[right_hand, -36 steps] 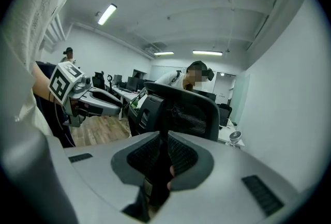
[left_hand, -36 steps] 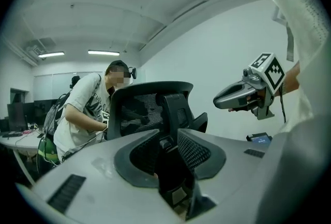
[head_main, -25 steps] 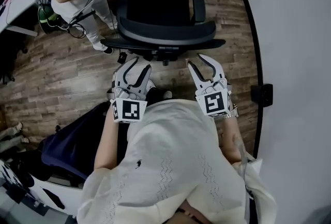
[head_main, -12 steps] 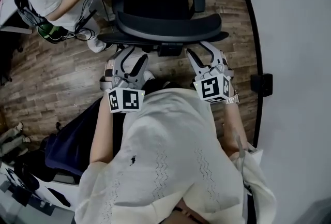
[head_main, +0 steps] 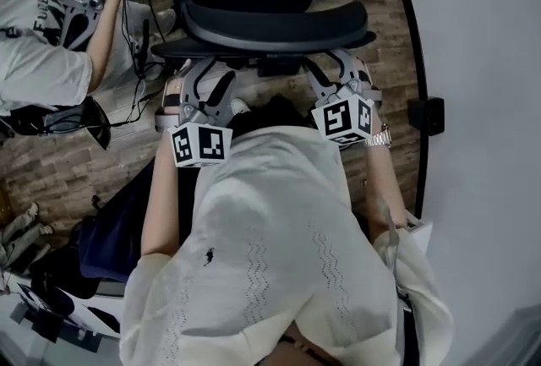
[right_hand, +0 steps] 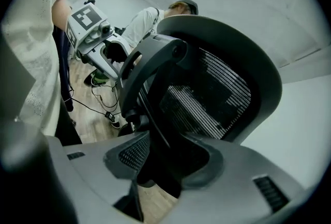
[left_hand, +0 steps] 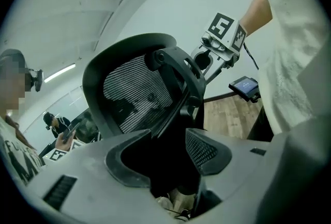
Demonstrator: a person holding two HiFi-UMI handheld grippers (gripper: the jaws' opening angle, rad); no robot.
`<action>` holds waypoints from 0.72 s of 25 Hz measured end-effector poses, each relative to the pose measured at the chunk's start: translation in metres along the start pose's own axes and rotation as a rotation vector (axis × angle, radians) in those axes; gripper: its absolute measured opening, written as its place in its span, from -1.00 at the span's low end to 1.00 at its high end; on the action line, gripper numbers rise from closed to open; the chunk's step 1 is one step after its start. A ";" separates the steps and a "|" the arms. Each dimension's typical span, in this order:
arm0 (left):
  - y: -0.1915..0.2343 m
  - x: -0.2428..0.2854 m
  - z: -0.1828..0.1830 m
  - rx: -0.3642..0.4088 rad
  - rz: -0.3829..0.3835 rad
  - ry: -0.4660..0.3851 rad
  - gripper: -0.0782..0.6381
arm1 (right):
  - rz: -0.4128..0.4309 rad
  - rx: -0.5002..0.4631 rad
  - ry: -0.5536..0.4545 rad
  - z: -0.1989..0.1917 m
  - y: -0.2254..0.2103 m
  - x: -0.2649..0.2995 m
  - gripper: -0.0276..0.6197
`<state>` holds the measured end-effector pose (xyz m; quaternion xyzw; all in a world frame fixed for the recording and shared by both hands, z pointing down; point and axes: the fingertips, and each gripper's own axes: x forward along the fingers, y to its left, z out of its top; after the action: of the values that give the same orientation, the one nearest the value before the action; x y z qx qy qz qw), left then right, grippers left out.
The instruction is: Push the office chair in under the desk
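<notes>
Head view: another person (head_main: 106,35) (white T-shirt (head_main: 38,73)) just left of office chair (head_main: 279,22)

Wood-plank floor (head_main: 76,161). Second person, white shirt (head_main: 38,73), upper left. Black cables (right_hand: 89,107) trailing on floor. Black box (head_main: 425,116) at white wall (head_main: 482,60).

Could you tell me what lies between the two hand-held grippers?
Head view: the office chair's central back-support bracket, between the left hand-held gripper and the right hand-held gripper.

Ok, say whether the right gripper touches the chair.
Cannot tell: right gripper view shows the chair between open jaws, contact unclear; head view hides the tips of the right gripper.
</notes>
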<state>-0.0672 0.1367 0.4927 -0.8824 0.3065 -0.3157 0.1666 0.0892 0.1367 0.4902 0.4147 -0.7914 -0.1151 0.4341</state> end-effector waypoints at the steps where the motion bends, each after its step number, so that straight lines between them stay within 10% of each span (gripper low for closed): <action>1: 0.002 0.001 -0.001 0.001 0.000 0.003 -0.20 | 0.001 -0.001 0.003 0.000 0.000 0.002 -0.37; 18: 0.027 0.024 -0.013 0.095 -0.007 0.043 -0.20 | 0.063 -0.072 -0.029 0.009 -0.005 0.024 -0.22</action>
<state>-0.0729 0.1000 0.5004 -0.8675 0.2917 -0.3494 0.2008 0.0782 0.1137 0.4961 0.3717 -0.8058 -0.1360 0.4405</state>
